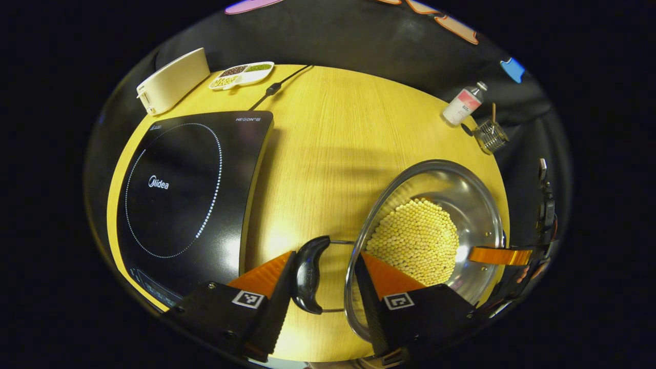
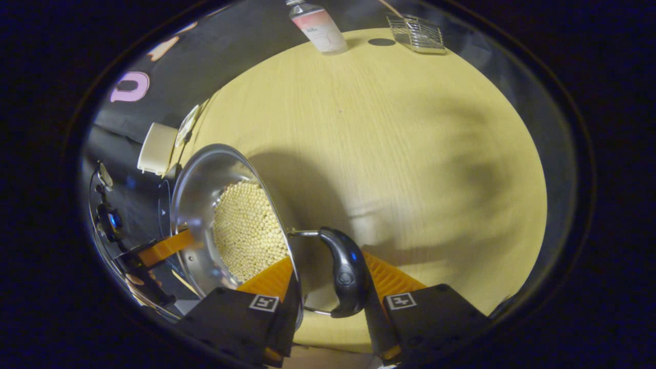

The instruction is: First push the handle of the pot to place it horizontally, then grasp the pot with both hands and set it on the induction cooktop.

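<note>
A steel pot (image 1: 461,195) holding pale yellow beans (image 1: 415,241) has a black side handle (image 1: 310,274) on a wire loop. My left gripper (image 1: 325,254) is shut over that handle and the rim, with one finger outside the handle and the other inside the pot. My right gripper (image 2: 328,256) clamps the opposite handle (image 2: 348,271) and rim of the pot (image 2: 205,179) the same way. Each gripper also appears across the pot in the other's view, the right gripper (image 1: 499,255) and the left gripper (image 2: 164,247). The black induction cooktop (image 1: 189,189) lies to the pot's left. I cannot tell whether the pot touches the table.
On the wooden table (image 1: 328,133), a white box (image 1: 171,79), a divided dish of beans (image 1: 242,74) and the cooktop's cable (image 1: 274,88) lie behind the cooktop. A bottle (image 1: 464,105) and a wire basket (image 1: 491,136) stand at the far right edge.
</note>
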Demonstrator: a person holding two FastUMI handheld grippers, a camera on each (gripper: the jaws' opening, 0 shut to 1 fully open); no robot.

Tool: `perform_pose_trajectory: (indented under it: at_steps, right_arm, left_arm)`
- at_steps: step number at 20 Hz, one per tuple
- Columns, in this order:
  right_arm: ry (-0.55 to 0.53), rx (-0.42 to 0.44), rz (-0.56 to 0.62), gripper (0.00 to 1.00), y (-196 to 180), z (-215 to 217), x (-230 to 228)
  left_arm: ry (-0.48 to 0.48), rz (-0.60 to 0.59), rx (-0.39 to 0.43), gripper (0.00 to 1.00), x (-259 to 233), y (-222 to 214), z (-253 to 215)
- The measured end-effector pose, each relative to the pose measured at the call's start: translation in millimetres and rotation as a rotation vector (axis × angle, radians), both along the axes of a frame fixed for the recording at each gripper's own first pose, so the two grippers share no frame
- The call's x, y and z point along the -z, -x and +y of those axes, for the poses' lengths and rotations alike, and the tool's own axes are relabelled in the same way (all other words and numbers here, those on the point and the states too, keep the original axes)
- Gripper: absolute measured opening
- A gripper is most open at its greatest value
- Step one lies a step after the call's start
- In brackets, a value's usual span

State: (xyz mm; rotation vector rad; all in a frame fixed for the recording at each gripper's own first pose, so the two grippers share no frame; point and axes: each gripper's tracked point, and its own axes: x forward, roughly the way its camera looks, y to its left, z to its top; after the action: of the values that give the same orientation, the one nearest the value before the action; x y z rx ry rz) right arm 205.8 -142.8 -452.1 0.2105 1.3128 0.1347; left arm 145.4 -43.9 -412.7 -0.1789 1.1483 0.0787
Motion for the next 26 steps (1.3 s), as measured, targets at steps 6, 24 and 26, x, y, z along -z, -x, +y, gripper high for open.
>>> perform_pose_trajectory:
  at_steps: [6, 24, 26]
  right_arm:
    - [0.035, -0.015, -0.037, 0.59, -1, -1, -4]
    - [0.078, -0.038, -0.158, 0.59, 42, 2, -55]
    - [0.066, -0.038, -0.172, 0.59, 48, 13, -62]
  left_arm:
    - [-0.021, 0.007, -0.013, 0.66, 1, 0, 1]
    - [-0.082, -0.039, -0.003, 0.66, -43, 55, 0]
    - [-0.078, -0.058, -0.01, 0.66, -53, 61, 10]
